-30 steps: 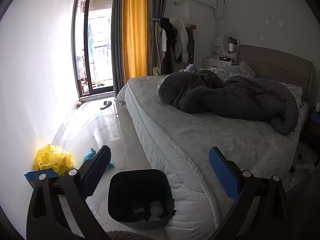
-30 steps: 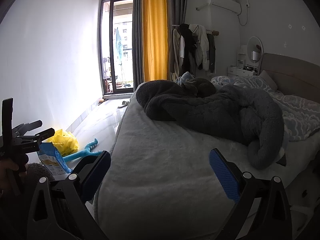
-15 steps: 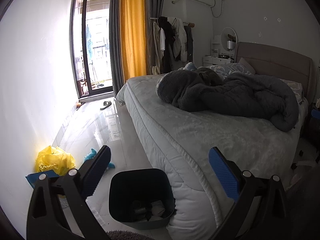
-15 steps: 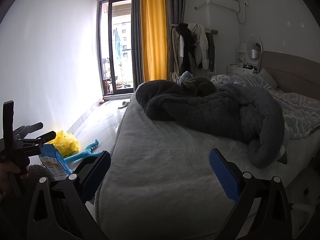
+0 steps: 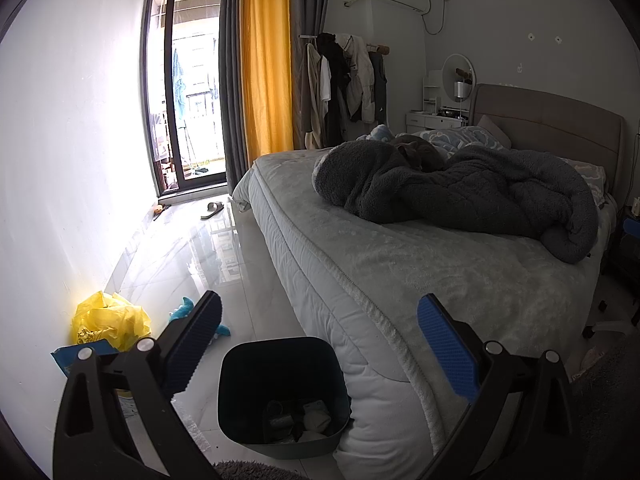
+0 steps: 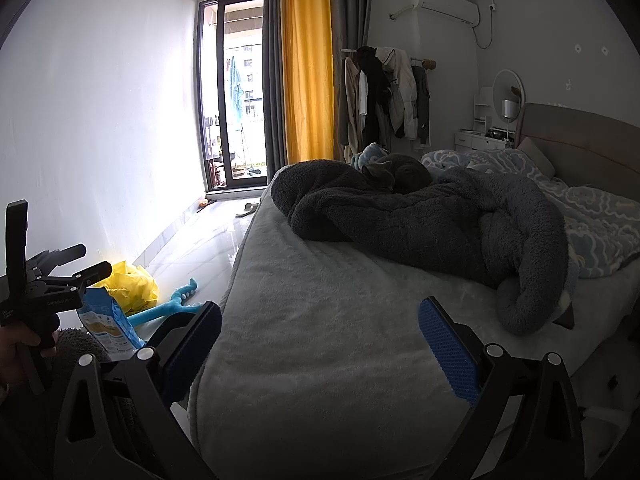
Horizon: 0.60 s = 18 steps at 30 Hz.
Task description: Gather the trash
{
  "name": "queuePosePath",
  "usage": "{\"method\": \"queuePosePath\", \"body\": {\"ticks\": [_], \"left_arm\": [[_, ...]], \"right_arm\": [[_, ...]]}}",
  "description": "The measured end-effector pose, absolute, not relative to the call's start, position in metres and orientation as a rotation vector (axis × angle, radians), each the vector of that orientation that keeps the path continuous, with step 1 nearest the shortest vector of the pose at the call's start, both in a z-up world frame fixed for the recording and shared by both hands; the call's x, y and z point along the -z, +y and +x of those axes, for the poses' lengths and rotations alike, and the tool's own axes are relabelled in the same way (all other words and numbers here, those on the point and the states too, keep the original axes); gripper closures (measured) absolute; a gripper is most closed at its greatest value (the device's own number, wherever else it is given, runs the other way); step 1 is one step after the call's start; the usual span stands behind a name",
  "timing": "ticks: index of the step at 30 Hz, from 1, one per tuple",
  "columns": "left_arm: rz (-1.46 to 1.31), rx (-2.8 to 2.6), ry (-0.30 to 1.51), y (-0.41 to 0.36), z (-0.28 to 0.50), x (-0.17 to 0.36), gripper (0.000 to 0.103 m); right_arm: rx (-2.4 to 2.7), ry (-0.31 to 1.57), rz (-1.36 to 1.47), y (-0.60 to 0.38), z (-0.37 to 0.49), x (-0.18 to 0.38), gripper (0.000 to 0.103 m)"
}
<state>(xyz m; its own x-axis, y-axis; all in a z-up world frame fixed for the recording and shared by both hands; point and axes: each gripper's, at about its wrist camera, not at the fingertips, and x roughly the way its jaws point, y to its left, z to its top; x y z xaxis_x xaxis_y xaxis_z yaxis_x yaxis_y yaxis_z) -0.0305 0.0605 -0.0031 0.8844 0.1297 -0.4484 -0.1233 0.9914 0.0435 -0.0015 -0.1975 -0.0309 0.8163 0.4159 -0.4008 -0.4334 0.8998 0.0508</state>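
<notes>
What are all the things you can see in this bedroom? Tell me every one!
bin: 1, dark, floor by the bed corner, some scraps inside
yellow bag: 1, yellow, floor by the white wall
blue packet: 1, blue and white, by the yellow bag
toy: 1, turquoise, on the floor
slipper: 1, dark, near the balcony door
bed: 1, grey cover
blanket: 1, dark grey, bunched on the bed
curtain: 1, yellow
coats: several, on a rack
left hand-held gripper: 1, black, blue pads, open, empty
right hand-held gripper: 1, same, open, empty
hand: 1, holding the left one
</notes>
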Motion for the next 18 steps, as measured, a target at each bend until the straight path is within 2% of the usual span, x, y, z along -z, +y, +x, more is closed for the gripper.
{"method": "queuePosePath", "body": {"ticks": [18], "left_arm": [[0.013,-0.131,0.468,0.0606,-0.0304,0.0029,0.003]], "right_arm": [[-0.450,0.417,-0.043,-0.1963,-0.0031,0.0312,0.003]]}}
